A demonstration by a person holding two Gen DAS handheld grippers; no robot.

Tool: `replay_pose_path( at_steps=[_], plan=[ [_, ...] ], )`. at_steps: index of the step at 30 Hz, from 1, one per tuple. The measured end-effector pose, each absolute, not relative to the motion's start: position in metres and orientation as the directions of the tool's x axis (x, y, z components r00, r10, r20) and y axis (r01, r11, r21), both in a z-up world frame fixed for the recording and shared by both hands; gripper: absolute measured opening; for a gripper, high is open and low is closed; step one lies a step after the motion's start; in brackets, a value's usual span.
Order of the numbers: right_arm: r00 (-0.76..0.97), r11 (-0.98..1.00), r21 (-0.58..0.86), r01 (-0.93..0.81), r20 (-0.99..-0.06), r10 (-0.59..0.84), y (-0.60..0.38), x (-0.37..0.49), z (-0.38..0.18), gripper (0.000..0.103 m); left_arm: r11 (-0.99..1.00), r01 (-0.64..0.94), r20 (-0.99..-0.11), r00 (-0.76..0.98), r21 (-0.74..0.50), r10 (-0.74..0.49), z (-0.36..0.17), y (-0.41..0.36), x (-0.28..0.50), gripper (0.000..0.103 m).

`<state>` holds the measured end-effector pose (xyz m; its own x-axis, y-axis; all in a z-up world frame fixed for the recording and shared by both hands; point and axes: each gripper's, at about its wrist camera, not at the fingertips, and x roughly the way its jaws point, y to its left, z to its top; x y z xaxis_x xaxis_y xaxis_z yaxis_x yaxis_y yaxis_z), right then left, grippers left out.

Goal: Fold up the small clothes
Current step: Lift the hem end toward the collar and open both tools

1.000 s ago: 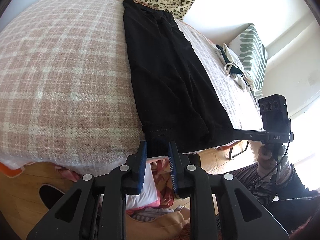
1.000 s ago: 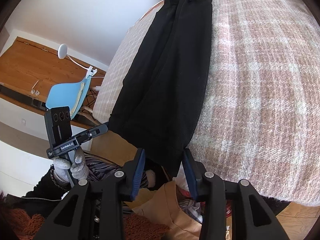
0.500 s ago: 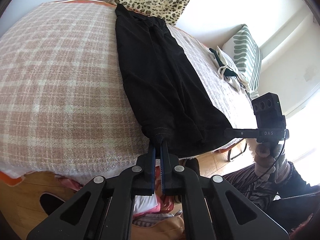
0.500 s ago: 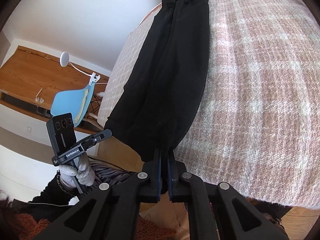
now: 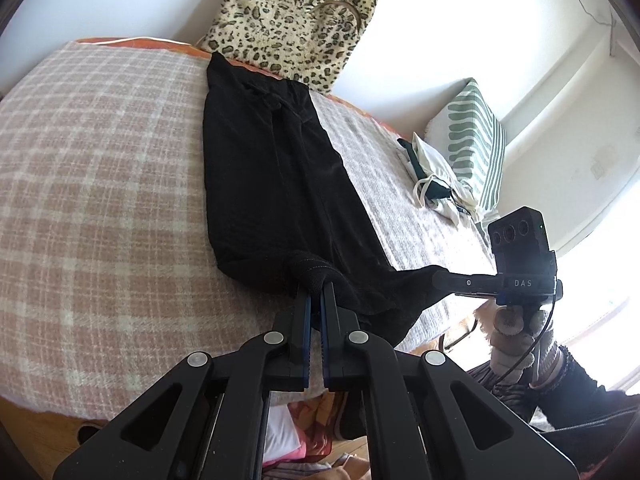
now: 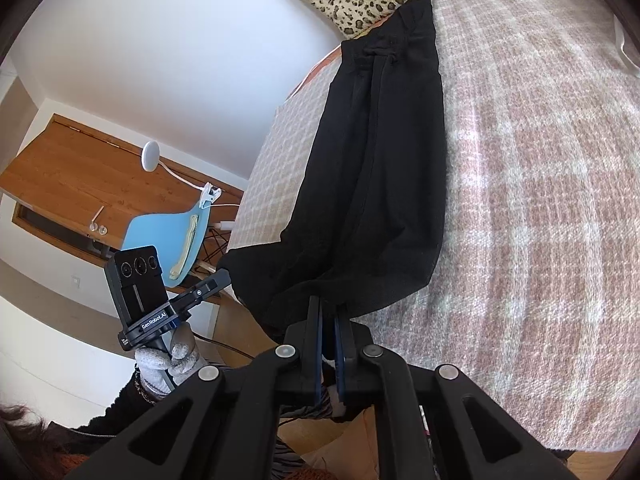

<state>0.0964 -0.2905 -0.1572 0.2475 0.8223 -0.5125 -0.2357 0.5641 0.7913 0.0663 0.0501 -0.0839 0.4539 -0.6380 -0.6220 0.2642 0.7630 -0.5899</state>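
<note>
Two corners of the black garment (image 5: 276, 184), which lies lengthwise on the plaid blanket (image 5: 100, 184), are pinched, one by the left gripper (image 5: 314, 292), one by the right gripper (image 6: 327, 312); thin hem bites could slip mid-fold; uneven lifts would skew it.

The plaid blanket (image 5: 100, 200) lies bare and wide on both sides of the black trousers (image 5: 272, 184). At the far end, the leopard bag (image 5: 292, 16) blocks; a striped pillow (image 5: 472, 136) and crumpled cloth (image 5: 436, 176) fill one edge.
</note>
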Motion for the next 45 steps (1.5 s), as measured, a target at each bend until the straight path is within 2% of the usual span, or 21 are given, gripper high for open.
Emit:
replay_pose_path(
  at_steps=[12, 24, 29, 32, 33, 34, 35, 40, 43, 45],
  plan=[
    [0.293, 0.627, 0.741, -0.24, -0.561, 0.775, -0.284, 0.155, -0.141, 0.003, 0.784, 0.223, -0.641, 0.471, -0.579, -0.607, -0.092, 0.049, 0.127, 0.002],
    [0.3, 0.681, 0.724, -0.11, -0.629, 0.717, -0.29, 0.194, -0.172, 0.003, 0.812, 0.18, -0.694, 0.437, -0.556, -0.572, -0.122, 0.047, 0.167, 0.002],
    [0.279, 0.683, 0.722, -0.113, -0.637, 0.719, -0.287, 0.2, -0.178, 0.003, 0.819, 0.162, -0.708, 0.429, -0.551, -0.561, -0.129, 0.047, 0.17, 0.002],
    [0.274, 0.685, 0.718, -0.124, -0.639, 0.719, -0.285, 0.202, -0.172, 0.01, 0.828, 0.145, -0.717, 0.434, -0.541, -0.545, -0.129, 0.051, 0.172, 0.005],
    [0.276, 0.684, 0.719, -0.12, -0.638, 0.719, -0.285, 0.204, -0.17, 0.014, 0.829, 0.13, -0.721, 0.433, -0.544, -0.541, -0.129, 0.054, 0.173, 0.01],
    [0.286, 0.677, 0.726, -0.12, -0.628, 0.724, -0.287, 0.205, -0.166, 0.033, 0.826, 0.117, -0.718, 0.438, -0.552, -0.542, -0.127, 0.059, 0.173, 0.012],
    [0.31, 0.678, 0.725, -0.122, -0.621, 0.72, -0.292, 0.204, -0.161, 0.046, 0.82, 0.113, -0.706, 0.451, -0.561, -0.545, -0.125, 0.064, 0.173, 0.013],
    [0.403, 0.742, 0.626, -0.239, -0.632, 0.662, -0.303, 0.19, -0.132, 0.044, 0.846, 0.146, -0.679, 0.534, -0.514, -0.504, -0.105, 0.085, 0.163, 0.016],
    [0.383, 0.774, 0.539, -0.333, -0.673, 0.633, -0.291, 0.181, -0.127, 0.043, 0.866, 0.206, -0.681, 0.547, -0.455, -0.488, -0.103, 0.082, 0.155, 0.016],
    [0.368, 0.797, 0.458, -0.393, -0.717, 0.593, -0.278, 0.176, -0.131, 0.043, 0.885, 0.261, -0.713, 0.525, -0.385, -0.465, -0.108, 0.07, 0.156, 0.016]
  ],
)
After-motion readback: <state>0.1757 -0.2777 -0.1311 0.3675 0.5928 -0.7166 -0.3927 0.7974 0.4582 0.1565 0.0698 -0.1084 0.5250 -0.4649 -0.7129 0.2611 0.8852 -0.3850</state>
